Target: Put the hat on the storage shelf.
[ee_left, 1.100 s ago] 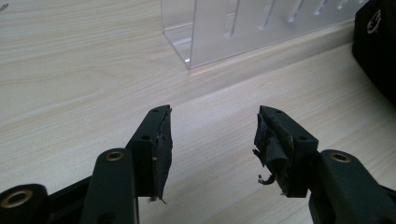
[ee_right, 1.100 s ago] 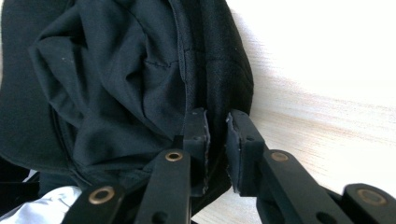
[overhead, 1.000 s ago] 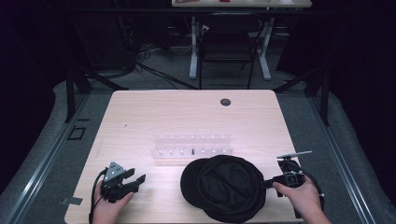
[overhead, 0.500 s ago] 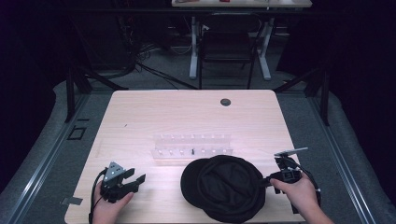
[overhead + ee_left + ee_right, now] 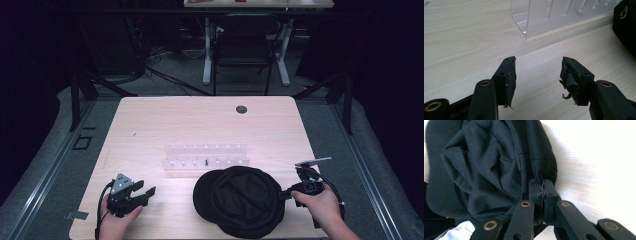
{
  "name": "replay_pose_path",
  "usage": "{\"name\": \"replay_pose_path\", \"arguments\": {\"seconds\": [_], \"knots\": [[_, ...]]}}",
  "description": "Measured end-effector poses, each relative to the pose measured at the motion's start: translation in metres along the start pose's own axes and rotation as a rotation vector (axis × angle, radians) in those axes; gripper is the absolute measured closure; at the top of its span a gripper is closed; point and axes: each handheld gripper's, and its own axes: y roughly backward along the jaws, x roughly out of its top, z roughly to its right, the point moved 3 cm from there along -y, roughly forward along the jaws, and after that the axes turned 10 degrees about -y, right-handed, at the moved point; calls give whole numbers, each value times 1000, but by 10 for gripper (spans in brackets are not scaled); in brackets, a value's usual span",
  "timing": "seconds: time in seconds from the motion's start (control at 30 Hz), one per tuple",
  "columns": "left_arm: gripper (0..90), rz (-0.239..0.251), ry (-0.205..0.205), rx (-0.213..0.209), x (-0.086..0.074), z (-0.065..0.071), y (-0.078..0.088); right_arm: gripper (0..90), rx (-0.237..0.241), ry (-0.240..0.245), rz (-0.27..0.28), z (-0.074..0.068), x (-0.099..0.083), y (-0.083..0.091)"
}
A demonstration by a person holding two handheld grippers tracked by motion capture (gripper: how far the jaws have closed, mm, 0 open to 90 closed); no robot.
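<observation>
**Pinching the cap's rim: right jaws closed, left jaws spread and idle**

Resting on the table (image 5: 150,125) at the near left, the left gripper (image 5: 145,192) has its jaws spread apart with nothing between them. In the left gripper view the two worn pads (image 5: 510,77) frame bare wood. Ahead of those fingers stands the clear rack (image 5: 206,157), its near corner just beyond the tips, and a dark edge of the cap (image 5: 627,25) shows off to their right, well apart from them.

The cap (image 5: 240,200) lies between the two hands, crown collapsed, its brim toward the left gripper and its long axis running roughly across the table from one hand to the other.

The right gripper (image 5: 286,193) is the one touching it. In the right gripper view the jaws are pressed together on the stitched rim of the cap (image 5: 534,157), the cloth spreading ahead and to the left of the fingers.

Any coming move likely turns on that pinch, since the cap's whole body lies away from the right fingertips toward the left hand. How much cloth sits inside the closed jaws is hidden. A pale patch at the lower left of that view is too cut off to identify.
</observation>
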Motion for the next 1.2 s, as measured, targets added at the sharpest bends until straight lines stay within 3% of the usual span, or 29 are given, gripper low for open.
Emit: {"name": "replay_pose_path", "arguments": {"seconds": [0.53, 0.73, 0.83, 1.2], "knots": [[460, 0, 2, 1, 0, 0, 0, 885, 90, 27, 32, -17, 0, 25], [460, -1, 2, -1, 0, 0, -1, 885, 152, 15, 49, -26, 0, 33], [460, -1, 2, -1, 0, 0, -1, 886, 166, 43, 45, -31, 1, 38], [460, -2, 1, 1, -1, 0, -1, 887, 240, 67, 79, -50, 3, 48]]}}
